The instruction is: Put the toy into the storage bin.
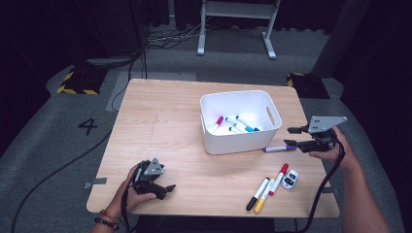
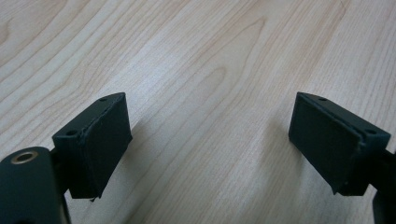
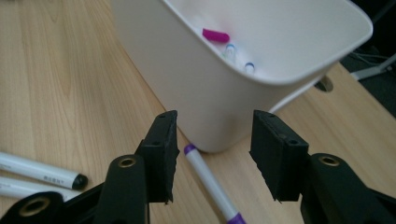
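Observation:
A white bin [image 1: 240, 141] stands right of the table's middle with several markers [image 1: 236, 125] lying in it. A purple-capped marker [image 1: 279, 148] lies on the wood by the bin's front right corner. My right gripper [image 1: 295, 137] is open just right of it, jaws pointing left. In the right gripper view that marker [image 3: 208, 182] lies on the table between and below the open jaws [image 3: 215, 149], with the bin [image 3: 201, 88] close ahead. My left gripper [image 1: 166, 188] rests at the front left, open [image 2: 210, 116] over bare wood, holding nothing.
Three markers, black [image 1: 257, 193], yellow [image 1: 263, 197] and red [image 1: 279, 178], lie near the front right edge beside a small white toy car [image 1: 289, 179]. A black-capped marker [image 3: 42, 171] shows left of the right jaws. Cables and a desk frame [image 1: 235, 19] are on the floor beyond.

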`<state>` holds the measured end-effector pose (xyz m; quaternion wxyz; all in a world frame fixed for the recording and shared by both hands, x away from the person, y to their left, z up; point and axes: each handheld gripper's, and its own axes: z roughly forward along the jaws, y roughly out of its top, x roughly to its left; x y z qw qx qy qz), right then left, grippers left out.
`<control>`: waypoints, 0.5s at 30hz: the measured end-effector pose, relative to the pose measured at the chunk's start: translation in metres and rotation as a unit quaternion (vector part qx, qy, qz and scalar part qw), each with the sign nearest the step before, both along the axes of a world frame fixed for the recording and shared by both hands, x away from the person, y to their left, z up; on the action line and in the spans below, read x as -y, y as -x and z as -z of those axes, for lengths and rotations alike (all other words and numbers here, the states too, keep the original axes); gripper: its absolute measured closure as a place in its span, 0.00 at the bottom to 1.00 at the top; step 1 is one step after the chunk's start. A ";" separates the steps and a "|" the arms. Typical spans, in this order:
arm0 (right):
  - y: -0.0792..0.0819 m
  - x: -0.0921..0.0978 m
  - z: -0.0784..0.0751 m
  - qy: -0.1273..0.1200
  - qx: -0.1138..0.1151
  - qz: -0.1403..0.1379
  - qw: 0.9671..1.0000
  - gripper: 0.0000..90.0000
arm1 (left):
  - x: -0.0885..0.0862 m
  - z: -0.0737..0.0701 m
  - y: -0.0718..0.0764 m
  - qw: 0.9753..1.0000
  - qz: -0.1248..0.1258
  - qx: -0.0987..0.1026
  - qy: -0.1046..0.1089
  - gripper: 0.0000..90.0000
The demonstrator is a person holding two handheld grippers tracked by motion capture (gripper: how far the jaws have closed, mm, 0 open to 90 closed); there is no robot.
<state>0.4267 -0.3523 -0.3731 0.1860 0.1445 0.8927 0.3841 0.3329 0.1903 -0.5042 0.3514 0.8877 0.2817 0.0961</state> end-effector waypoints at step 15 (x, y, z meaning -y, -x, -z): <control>-0.035 0.040 0.092 -0.023 -0.108 0.099 0.989 0.51 | 0.000 0.000 0.000 1.000 -0.002 0.000 0.000 0.15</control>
